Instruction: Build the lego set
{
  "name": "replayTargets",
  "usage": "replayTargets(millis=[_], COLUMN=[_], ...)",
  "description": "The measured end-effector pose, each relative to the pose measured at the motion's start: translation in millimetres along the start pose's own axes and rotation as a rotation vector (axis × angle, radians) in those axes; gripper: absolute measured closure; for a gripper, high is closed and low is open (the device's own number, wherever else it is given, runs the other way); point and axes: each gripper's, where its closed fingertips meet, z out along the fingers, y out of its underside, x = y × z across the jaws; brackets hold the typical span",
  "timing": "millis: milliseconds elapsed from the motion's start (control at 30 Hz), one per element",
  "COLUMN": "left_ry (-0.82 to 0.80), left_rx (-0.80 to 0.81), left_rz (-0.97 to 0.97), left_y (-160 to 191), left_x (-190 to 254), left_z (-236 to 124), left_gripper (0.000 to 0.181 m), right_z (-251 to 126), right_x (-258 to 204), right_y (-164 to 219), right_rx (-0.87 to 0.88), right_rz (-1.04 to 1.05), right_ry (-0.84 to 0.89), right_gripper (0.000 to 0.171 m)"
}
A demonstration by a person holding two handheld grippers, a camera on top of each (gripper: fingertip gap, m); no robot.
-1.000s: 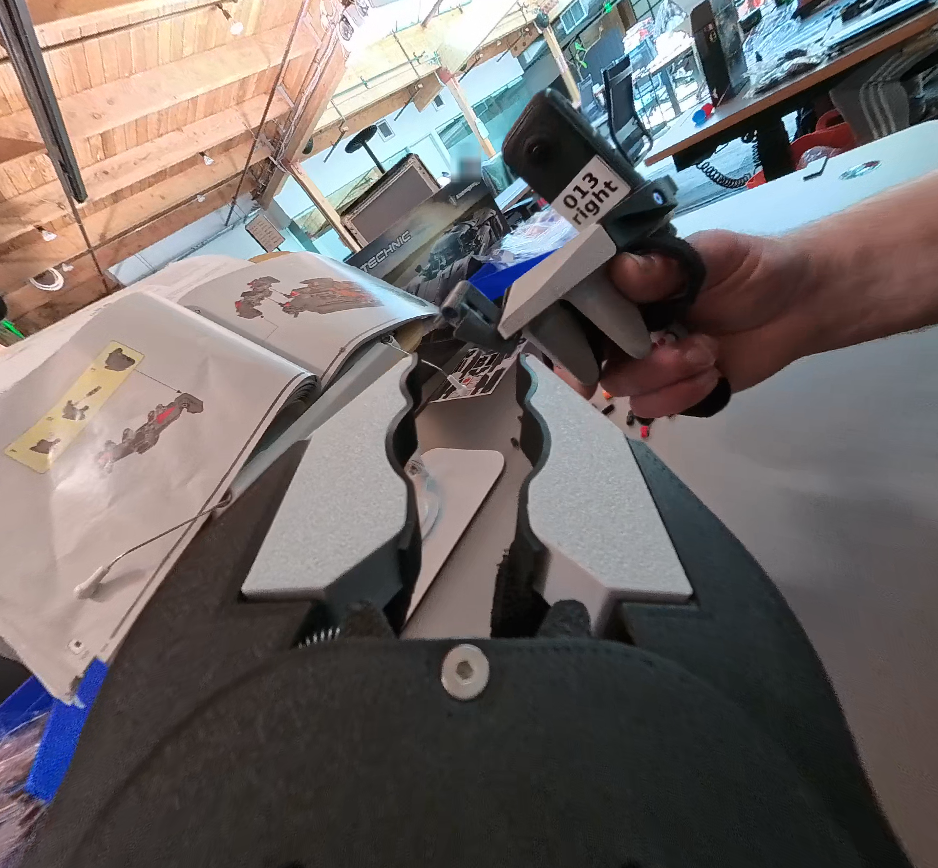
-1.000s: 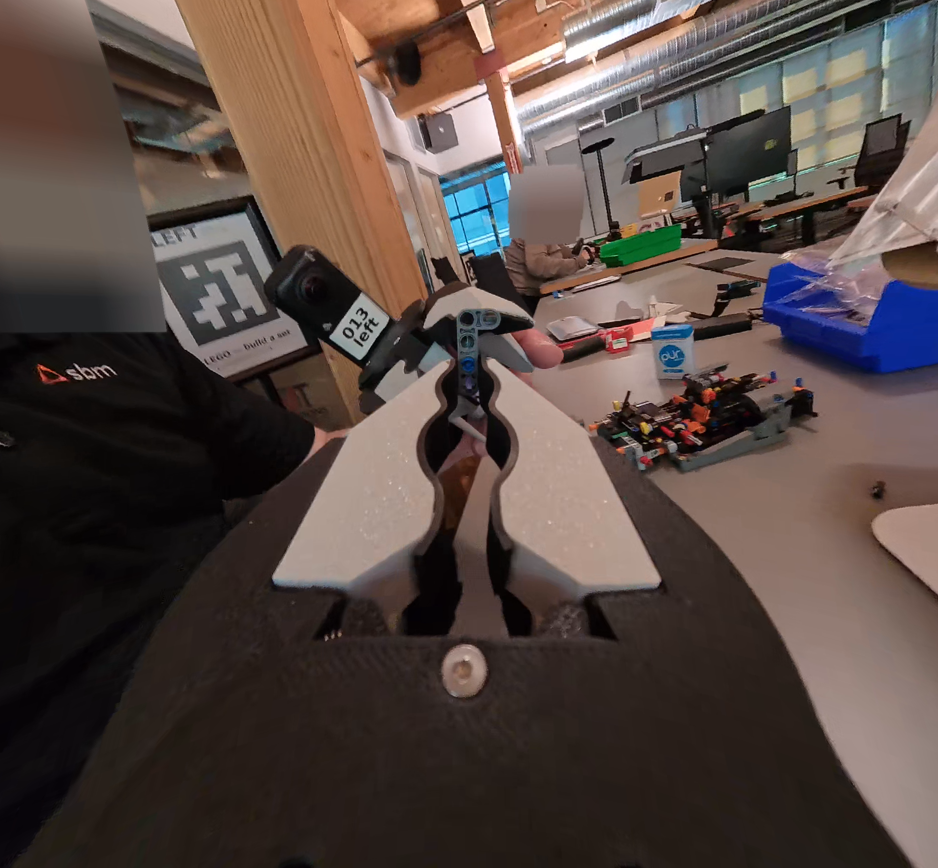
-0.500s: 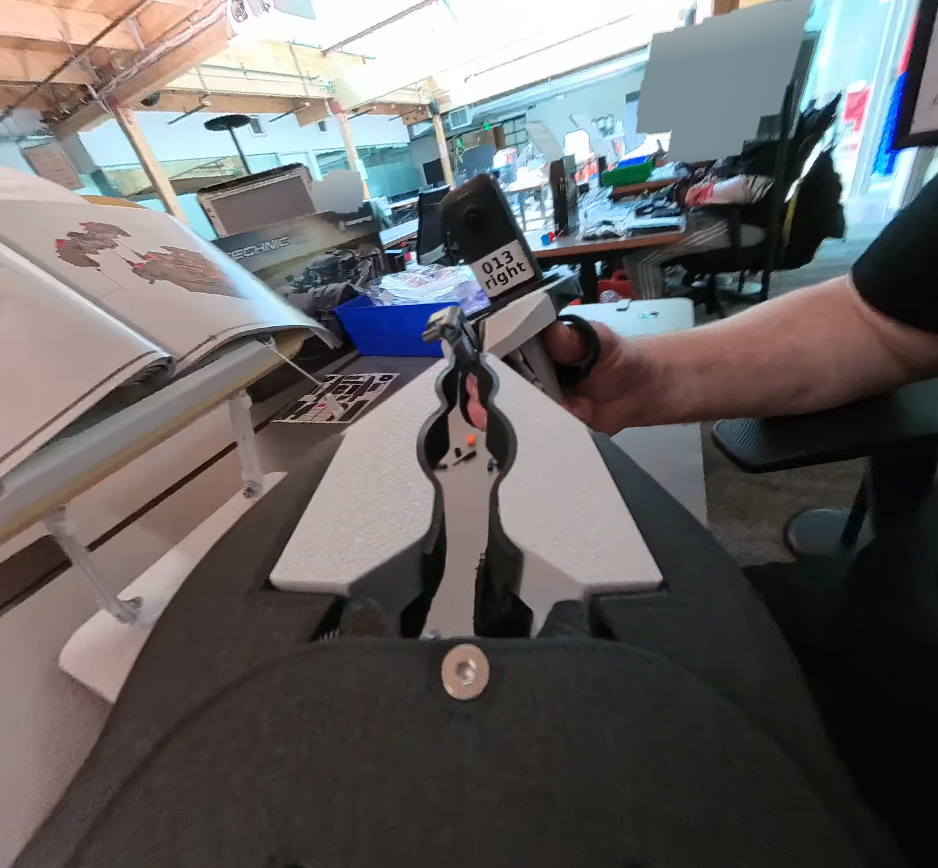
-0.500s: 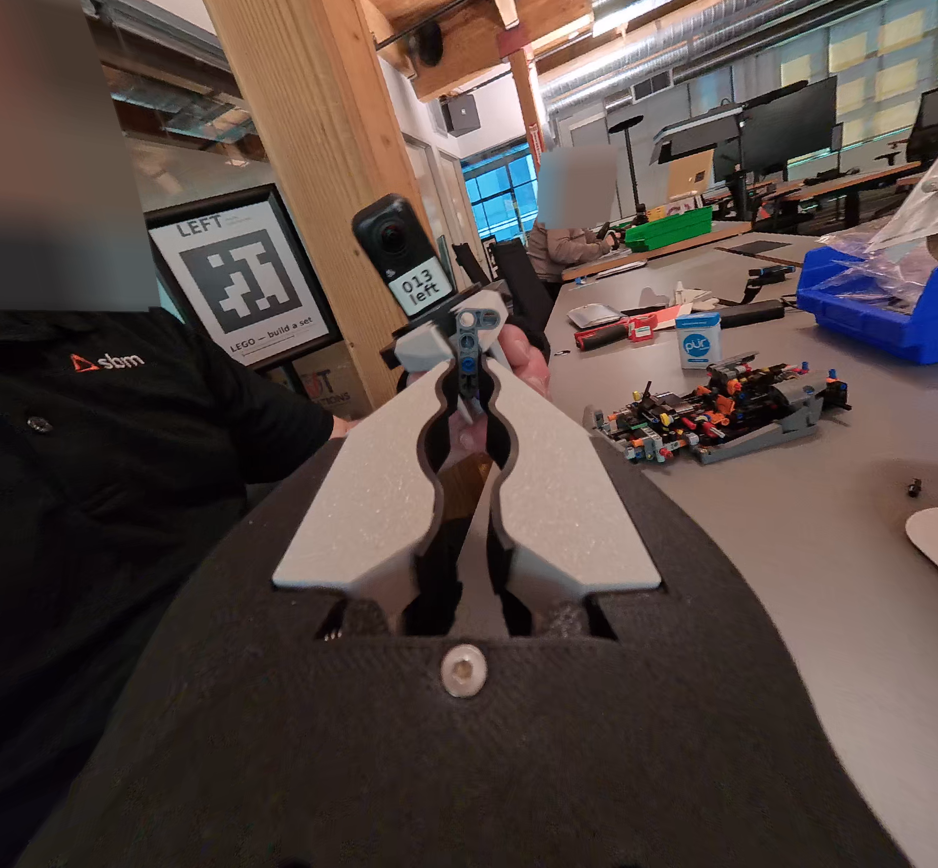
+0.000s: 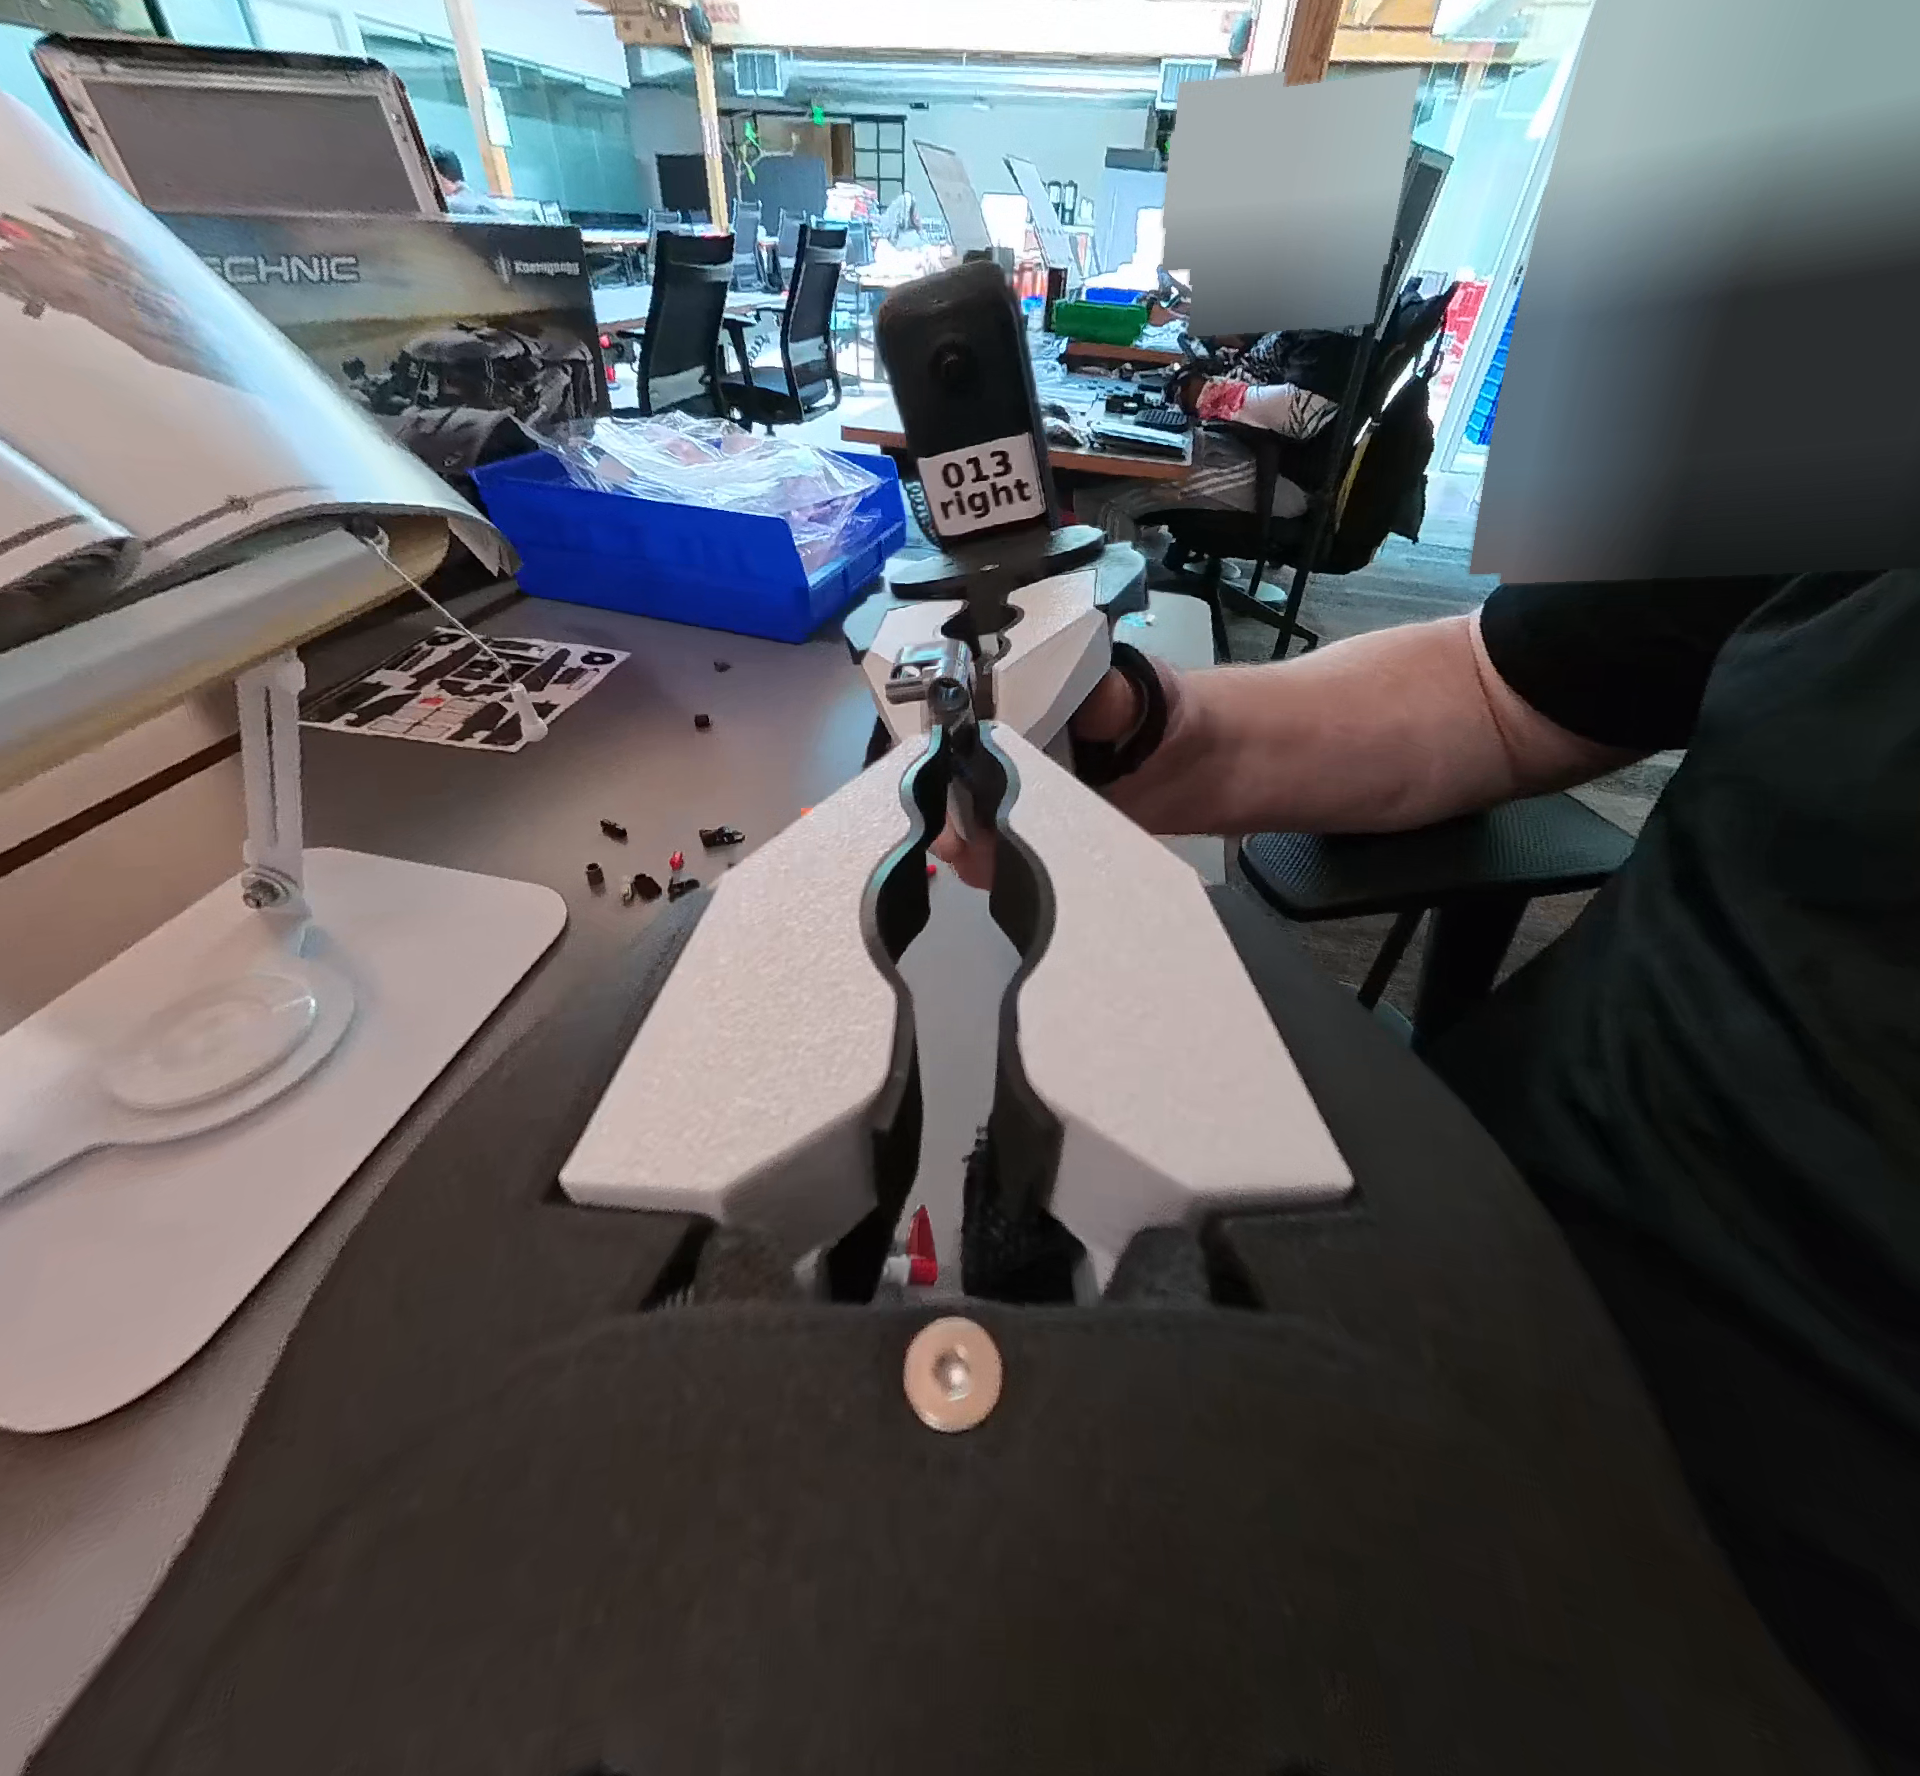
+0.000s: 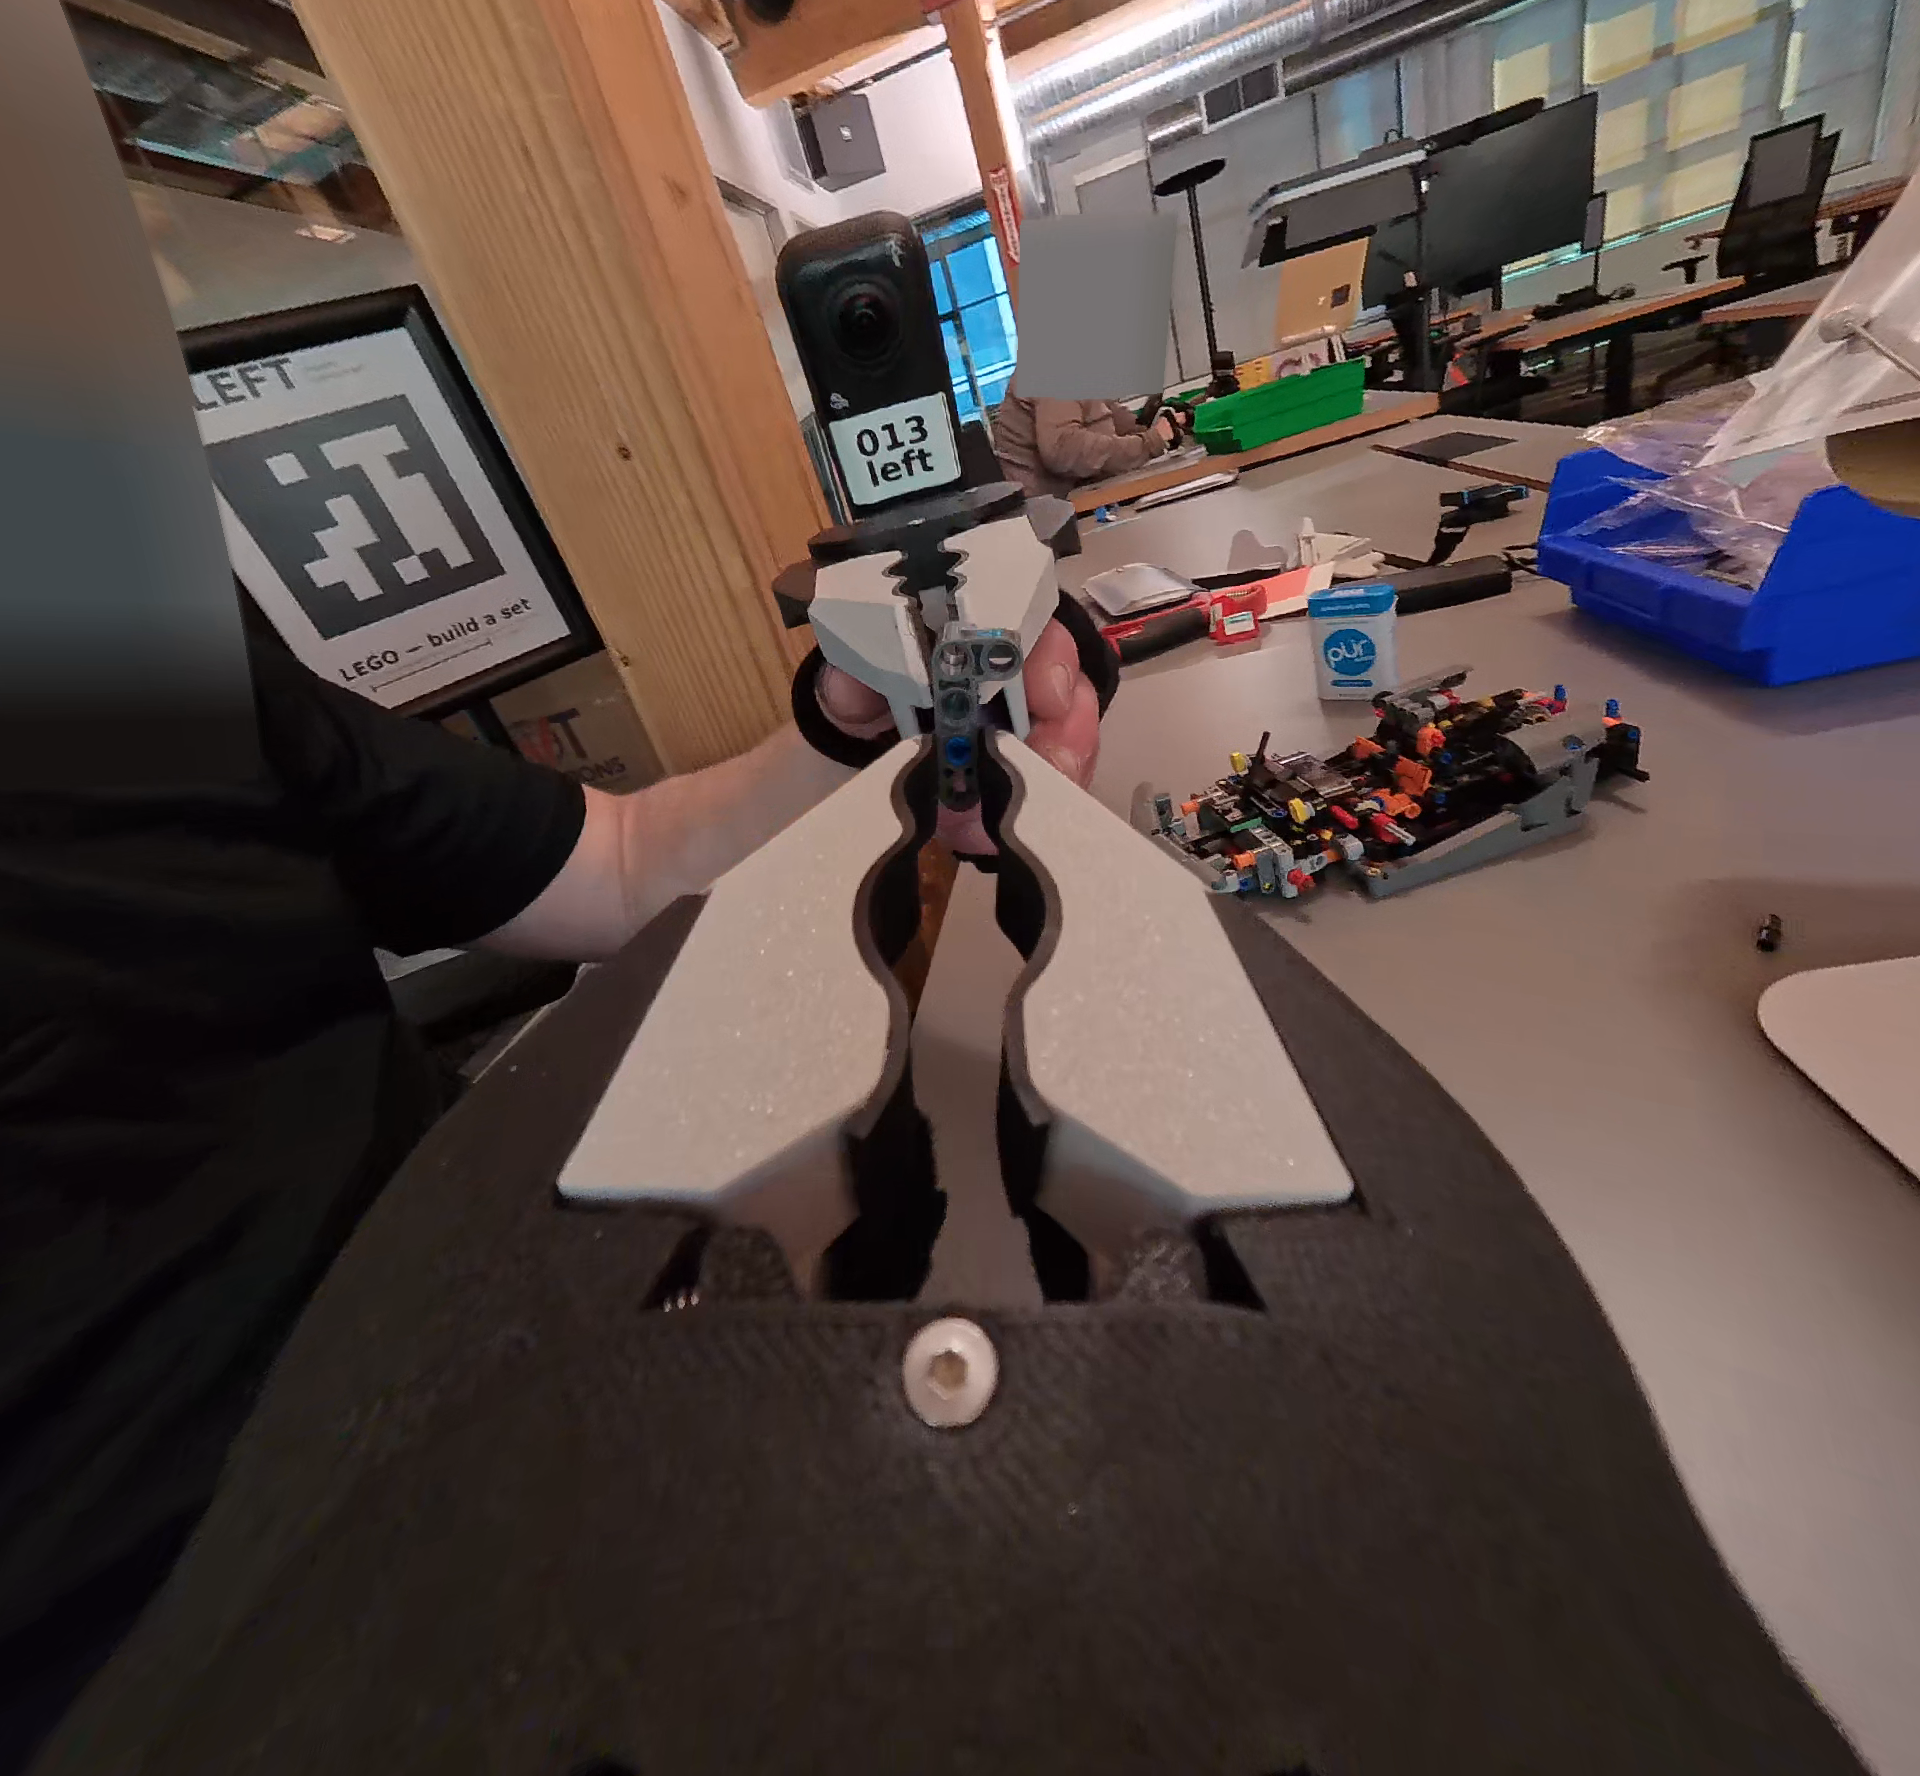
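A grey beam (image 6: 954, 708) is being gripped in mid-air between the right gripper (image 6: 956, 758) and the left gripper (image 5: 961, 739), both clenched on it. Judged: a handover or fitting; release must be coordinated.

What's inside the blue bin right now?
The blue bin holds crumpled clear plastic bags heaped above its rim. Whatever lies in or under them is hidden.

Left gripper (image 5: 958, 739) tips nearly closed on a grey lego piece (image 5: 940, 687), right gripper (image 5: 987, 656) facing it and touching the piece; loose bits (image 5: 665, 869) on table (image 5: 582, 791), blue bin (image 5: 675, 552), sticker sheet (image 5: 468, 692), manual (image 5: 156, 438) on white stand (image 5: 270, 978)
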Motion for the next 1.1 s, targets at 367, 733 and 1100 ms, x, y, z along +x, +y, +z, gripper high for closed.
replayTargets(millis=[367, 733, 1100], left_ry=[-0.034, -0.087, -0.192], left_rx=[0.020, 0.097, 0.131], left_rz=[-0.066, -0.199, -0.362], left_y=[6, 10, 19], left_x=[-11, -31, -48], left_z=[-2, 6, 24], left_gripper=[0.181, 0.181, 0.181], right_z=[1, -7, -23], right_x=[18, 41, 64], right_y=[4, 4, 4], right_rx=[0.003, -0.055, -0.348], right_rz=[0.011, -0.145, -0.751], right_ry=[0.113, 0.333, 0.819], right_gripper=[0.158, 0.142, 0.145])
